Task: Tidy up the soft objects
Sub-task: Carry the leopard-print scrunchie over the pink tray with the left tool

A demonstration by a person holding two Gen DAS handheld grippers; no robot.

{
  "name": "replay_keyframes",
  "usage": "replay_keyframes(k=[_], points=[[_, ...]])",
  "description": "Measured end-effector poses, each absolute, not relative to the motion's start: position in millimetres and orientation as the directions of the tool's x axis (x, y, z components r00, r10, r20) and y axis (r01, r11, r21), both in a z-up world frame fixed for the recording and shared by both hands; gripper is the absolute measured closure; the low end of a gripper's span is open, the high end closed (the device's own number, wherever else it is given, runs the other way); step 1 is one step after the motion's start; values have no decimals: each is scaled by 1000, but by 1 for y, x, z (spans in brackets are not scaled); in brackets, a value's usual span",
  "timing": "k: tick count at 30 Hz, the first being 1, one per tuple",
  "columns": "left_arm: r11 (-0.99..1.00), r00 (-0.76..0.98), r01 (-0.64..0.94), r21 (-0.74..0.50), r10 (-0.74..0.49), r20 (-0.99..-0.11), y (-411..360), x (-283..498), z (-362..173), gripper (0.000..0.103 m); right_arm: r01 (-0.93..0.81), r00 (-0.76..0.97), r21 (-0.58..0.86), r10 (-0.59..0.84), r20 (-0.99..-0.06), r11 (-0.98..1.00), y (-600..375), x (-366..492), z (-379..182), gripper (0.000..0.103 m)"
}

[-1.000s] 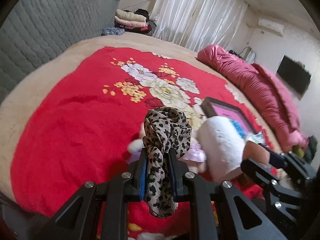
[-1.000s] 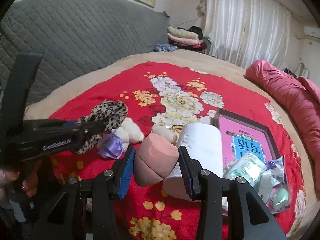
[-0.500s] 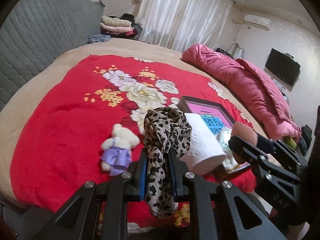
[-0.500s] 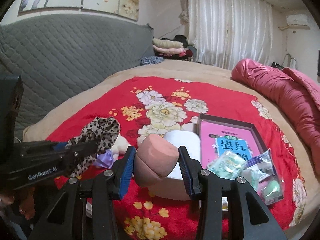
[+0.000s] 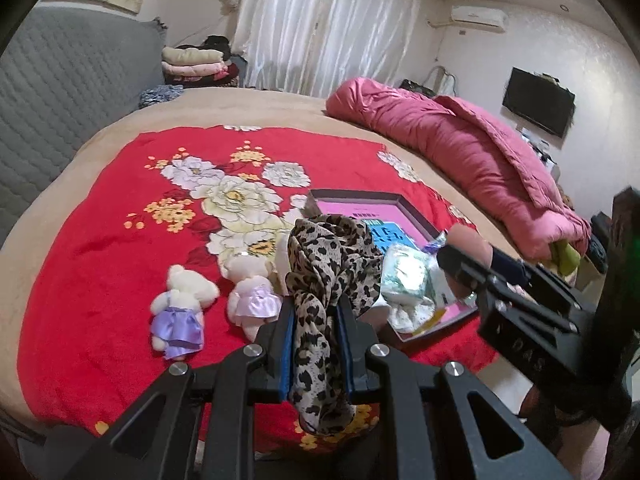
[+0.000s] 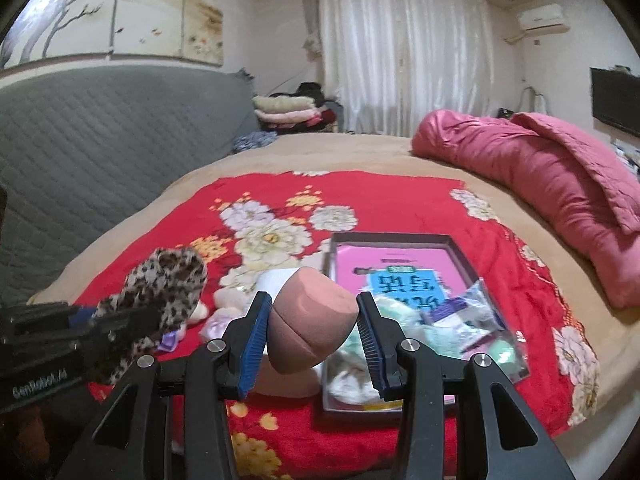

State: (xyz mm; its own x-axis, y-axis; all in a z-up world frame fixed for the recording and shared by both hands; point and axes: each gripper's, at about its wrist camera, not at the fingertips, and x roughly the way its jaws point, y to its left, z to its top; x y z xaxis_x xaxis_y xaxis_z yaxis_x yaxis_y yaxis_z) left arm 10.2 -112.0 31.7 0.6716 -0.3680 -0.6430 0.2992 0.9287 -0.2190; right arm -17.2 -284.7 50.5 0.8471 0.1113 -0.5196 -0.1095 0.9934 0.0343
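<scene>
My left gripper (image 5: 316, 312) is shut on a leopard-print scrunchie (image 5: 328, 264), held above the near edge of the red floral blanket (image 5: 120, 216). It also shows in the right wrist view (image 6: 164, 284). My right gripper (image 6: 312, 312) is shut on a pink egg-shaped sponge (image 6: 308, 320), held above the blanket beside a dark tray (image 6: 460, 248). Two small plush bears, one in a purple dress (image 5: 180, 304) and one in a pink dress (image 5: 252, 292), lie on the blanket left of the scrunchie. A white paper roll (image 6: 272, 280) lies partly hidden behind the sponge.
The tray (image 5: 416, 216) holds a pink book and several plastic-wrapped packets (image 5: 404, 276). A rolled pink quilt (image 5: 460, 156) lies along the bed's right side. A grey padded headboard (image 5: 60, 92) is at the left, folded clothes (image 5: 196, 64) at the back.
Both grippers have pulled back and up from the bed with their objects still held. More of the blanket, both bears and the tray have come into view.
</scene>
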Motion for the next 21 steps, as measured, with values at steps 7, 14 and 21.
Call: replay_keyframes(k=[7,14,21], points=[[918,646,338,-210,-388,-657,-130,12,28,84,-32,858,75,66,-509,997,-314,-17,49,58],[894,599,393,-216,-427,-677,-160,14,22,84,58,869,123,11,-495,991,-350,-17,48,58],[850,517,475,-227,-479,-710,-211,26,9,84,157,854,164,-50,-518,974,-389,-14,35,58]])
